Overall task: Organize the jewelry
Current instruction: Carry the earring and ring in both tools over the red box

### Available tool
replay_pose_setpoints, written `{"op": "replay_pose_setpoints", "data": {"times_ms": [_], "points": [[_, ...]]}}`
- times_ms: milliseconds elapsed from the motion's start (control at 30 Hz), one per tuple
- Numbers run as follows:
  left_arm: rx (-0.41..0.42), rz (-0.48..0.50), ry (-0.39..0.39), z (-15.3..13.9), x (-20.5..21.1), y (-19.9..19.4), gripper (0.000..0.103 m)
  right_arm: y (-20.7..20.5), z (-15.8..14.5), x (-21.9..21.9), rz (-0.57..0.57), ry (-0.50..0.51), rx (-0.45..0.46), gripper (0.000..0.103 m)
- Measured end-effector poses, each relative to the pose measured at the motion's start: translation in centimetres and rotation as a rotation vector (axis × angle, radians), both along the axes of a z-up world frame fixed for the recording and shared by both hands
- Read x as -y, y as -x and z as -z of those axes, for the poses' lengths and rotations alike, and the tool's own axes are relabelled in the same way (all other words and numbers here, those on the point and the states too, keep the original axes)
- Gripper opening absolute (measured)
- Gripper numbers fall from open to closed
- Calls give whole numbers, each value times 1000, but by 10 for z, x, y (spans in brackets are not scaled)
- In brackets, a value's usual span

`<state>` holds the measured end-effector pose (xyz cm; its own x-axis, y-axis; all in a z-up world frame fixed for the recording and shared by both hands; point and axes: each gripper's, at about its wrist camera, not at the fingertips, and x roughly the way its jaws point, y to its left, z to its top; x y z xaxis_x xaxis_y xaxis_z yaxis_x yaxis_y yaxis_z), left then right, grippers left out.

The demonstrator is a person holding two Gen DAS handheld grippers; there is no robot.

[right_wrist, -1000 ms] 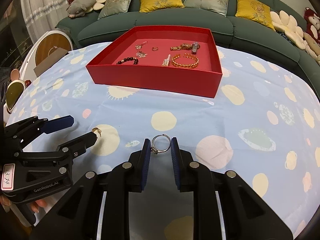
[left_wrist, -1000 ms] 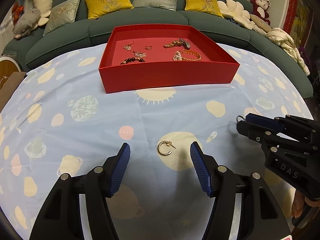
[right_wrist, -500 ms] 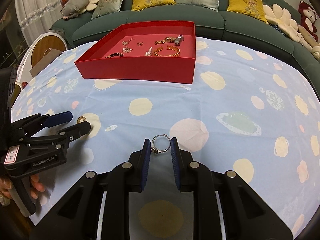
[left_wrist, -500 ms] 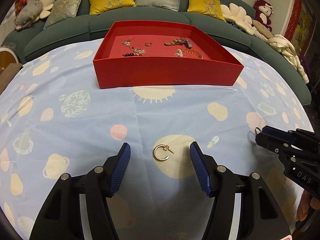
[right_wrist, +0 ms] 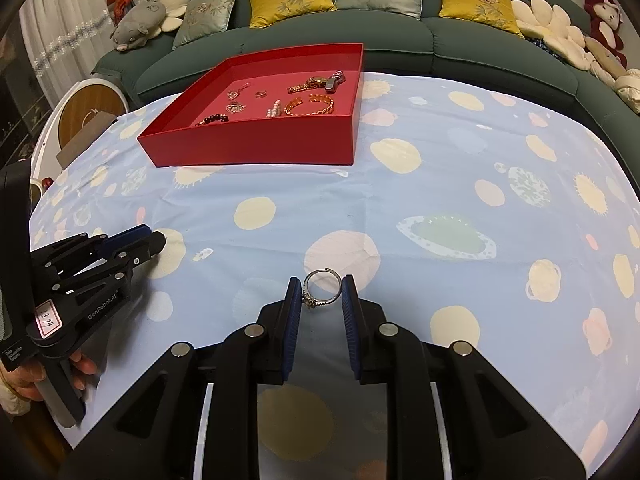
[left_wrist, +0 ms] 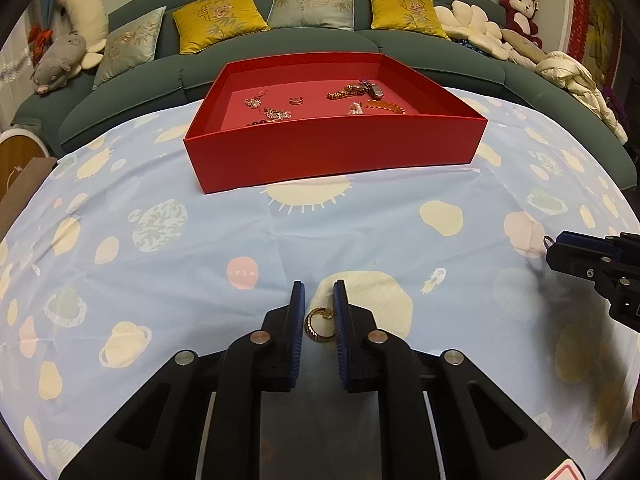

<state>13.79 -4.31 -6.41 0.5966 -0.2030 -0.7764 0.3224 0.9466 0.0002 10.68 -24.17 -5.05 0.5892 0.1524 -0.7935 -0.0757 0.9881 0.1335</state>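
Note:
A gold hoop earring [left_wrist: 319,325] lies on the blue planet-print cloth [left_wrist: 200,240] between the blue pads of my left gripper [left_wrist: 319,292]. Its jaws are closing and the pads touch the hoop on both sides. My right gripper [right_wrist: 321,284] is shut on a silver ring with a stone [right_wrist: 320,292], held just above the cloth. The red tray [left_wrist: 336,152] stands at the far side and holds several pieces: a watch [right_wrist: 320,80], a gold bracelet [right_wrist: 316,106], dark beads [right_wrist: 212,120]. Each gripper shows in the other's view: the right gripper [left_wrist: 560,246], the left gripper [right_wrist: 154,240].
A green sofa [left_wrist: 320,52] with yellow and grey cushions and plush toys [left_wrist: 60,60] curves behind the table. A round white and wood object [right_wrist: 86,114] with a cardboard piece stands off the table's left edge. A hand [right_wrist: 76,364] grips the left tool's handle.
The left jaws have come together from wide apart onto the hoop earring. The right gripper, still holding the ring, has drifted away to the right of the left one.

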Motion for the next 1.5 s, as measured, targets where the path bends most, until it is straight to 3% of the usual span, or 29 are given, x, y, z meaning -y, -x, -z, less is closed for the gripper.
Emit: {"op": "replay_pose_setpoints", "data": {"times_ms": [400, 733, 1067, 1267, 1500], "points": [[-33, 23, 59, -8, -6, 9, 9, -2, -9, -6, -10, -20, 18, 20], [13, 59, 145, -48, -22, 24, 9, -9, -26, -31, -54, -41, 57, 20], [98, -27, 190, -101, -62, 8, 9, -23, -54, -49, -71, -59, 121, 20], [134, -55, 197, -121, -67, -2, 9, -32, -75, -49, -47, -84, 177, 20], [158, -43, 136, -122, -40, -24, 9, -44, -88, -53, -40, -92, 208, 20]]}}
